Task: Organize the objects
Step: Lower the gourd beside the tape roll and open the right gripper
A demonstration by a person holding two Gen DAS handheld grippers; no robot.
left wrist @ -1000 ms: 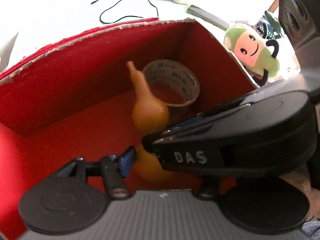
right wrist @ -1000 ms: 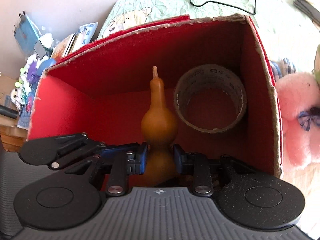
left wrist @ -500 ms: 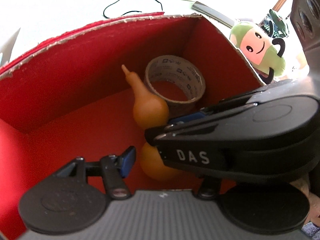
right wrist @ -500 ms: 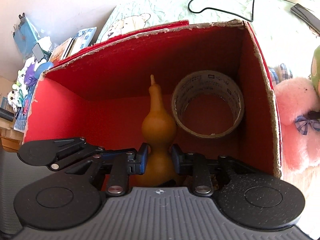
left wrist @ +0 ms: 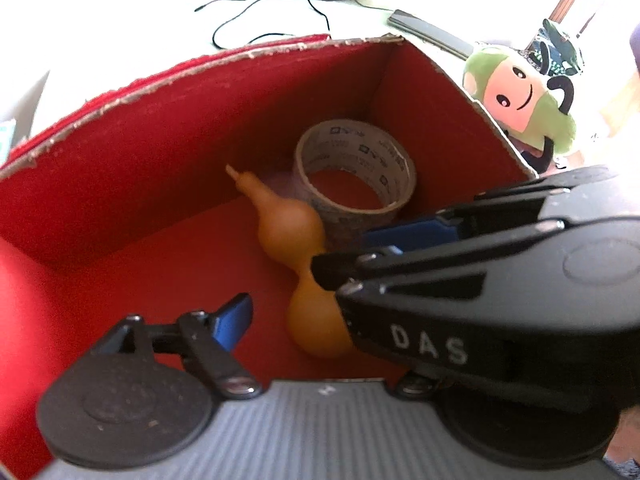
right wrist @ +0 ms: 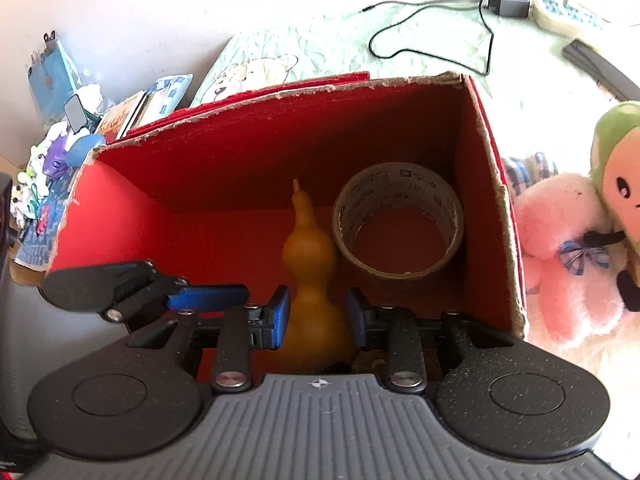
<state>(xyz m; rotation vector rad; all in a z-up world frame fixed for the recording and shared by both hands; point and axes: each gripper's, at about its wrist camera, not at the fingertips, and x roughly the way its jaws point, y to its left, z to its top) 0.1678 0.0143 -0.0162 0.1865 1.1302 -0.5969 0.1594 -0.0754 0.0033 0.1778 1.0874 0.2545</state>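
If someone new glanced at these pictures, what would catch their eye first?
Most likely the bright red box, open-topped, filling both views. Inside, an orange gourd lies beside a tape roll, with the right tongs open around its base. Plush toys sit outside the box's right wall.

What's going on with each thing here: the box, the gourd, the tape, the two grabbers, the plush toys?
Red box: open at the top, holding two things.
Gourd: inside the box, stem pointing away.
Tape roll: in the box, beside the gourd.
Right gripper: open, fingers flanking the gourd's lower bulb.
Left gripper: open, holding nothing.
Green plush: outside the box.
Pink plush: outside the box.
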